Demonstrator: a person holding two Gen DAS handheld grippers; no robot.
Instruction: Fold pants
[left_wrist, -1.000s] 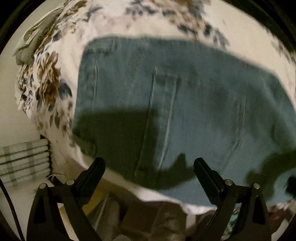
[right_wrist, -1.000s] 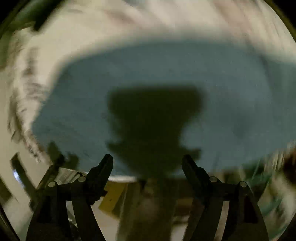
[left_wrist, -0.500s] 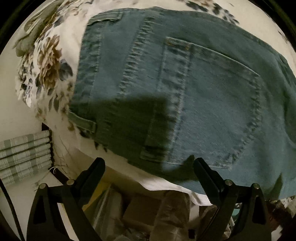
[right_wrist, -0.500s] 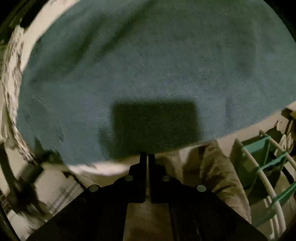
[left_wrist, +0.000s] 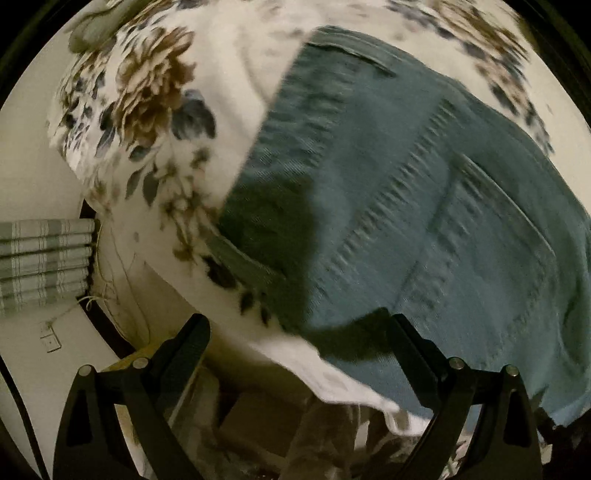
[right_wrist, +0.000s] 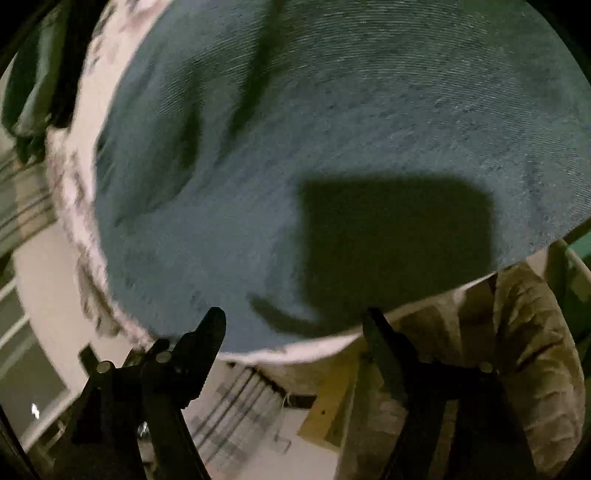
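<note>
A: What are the grippers doing?

B: The left gripper (left_wrist: 297, 328) is hanging with its jaws spread wide and nothing between them, just off the near edge of the jeans (left_wrist: 424, 206). The right gripper (right_wrist: 295, 325) is also standing wide apart and empty, its tips sitting at the near hem of the same denim (right_wrist: 332, 129).

A: And beyond the fingers?

B: The jeans are lying flat on a floral bedsheet (left_wrist: 147, 110), back pocket (left_wrist: 491, 236) facing up in the left view, waistband towards the upper left. In the right view plain denim is filling most of the frame, with a dark crease near the top; both views are motion-blurred. Striped folded cloths (left_wrist: 44, 258) are sitting below the bed edge.

A: Which step is this?

B: I'm judging it as lining up for a grasp, with neither side yet gripping.

A: What is the next move asking for?

B: Probably each gripper closing on a near edge or corner, catching every layer, then both lifting together so the fold is landing square.
</note>
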